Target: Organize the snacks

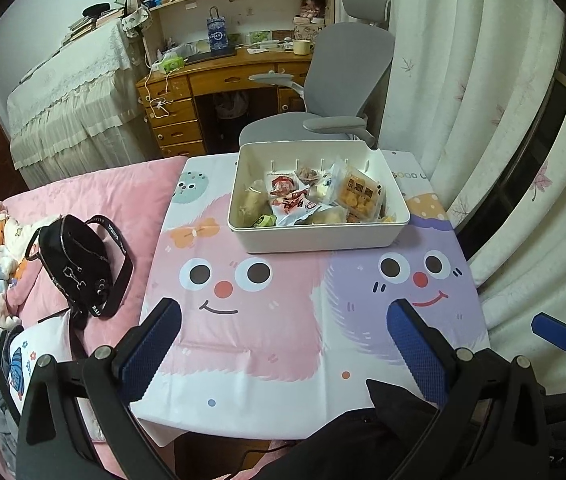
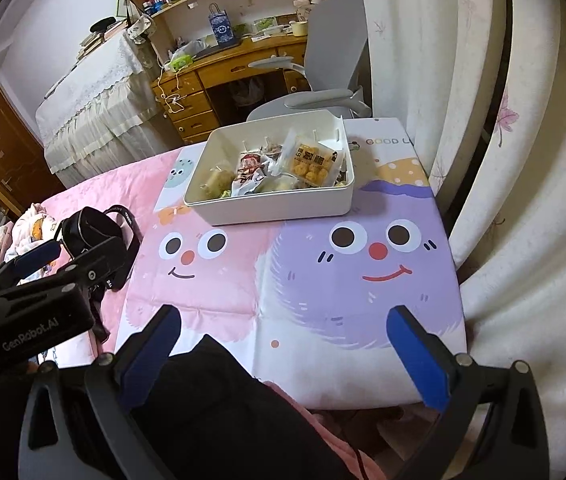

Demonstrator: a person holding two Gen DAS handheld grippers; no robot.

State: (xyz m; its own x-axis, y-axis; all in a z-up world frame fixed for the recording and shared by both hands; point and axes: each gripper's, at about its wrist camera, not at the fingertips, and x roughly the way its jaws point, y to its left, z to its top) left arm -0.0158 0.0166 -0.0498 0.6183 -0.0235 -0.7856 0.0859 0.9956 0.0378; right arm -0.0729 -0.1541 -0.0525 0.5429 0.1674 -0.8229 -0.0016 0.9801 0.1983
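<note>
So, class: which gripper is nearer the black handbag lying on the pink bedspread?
Left gripper: it hangs just beside the handbag. The right gripper hovers over the cartoon tablecloth, farther away.

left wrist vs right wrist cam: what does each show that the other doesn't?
Only left wrist: the black bag in full on the pink bedding, and just one blue finger of the right gripper at the right edge.

Only right wrist: the left gripper's black body with its printed label at the left edge, hiding part of that bag, and the full "GOOD" print on the cloth.

Both: the white box holding wrapped snacks on the cartoon cloth, desk, grey chair, curtain, and each gripper's own fingers apart with nothing between.
</note>
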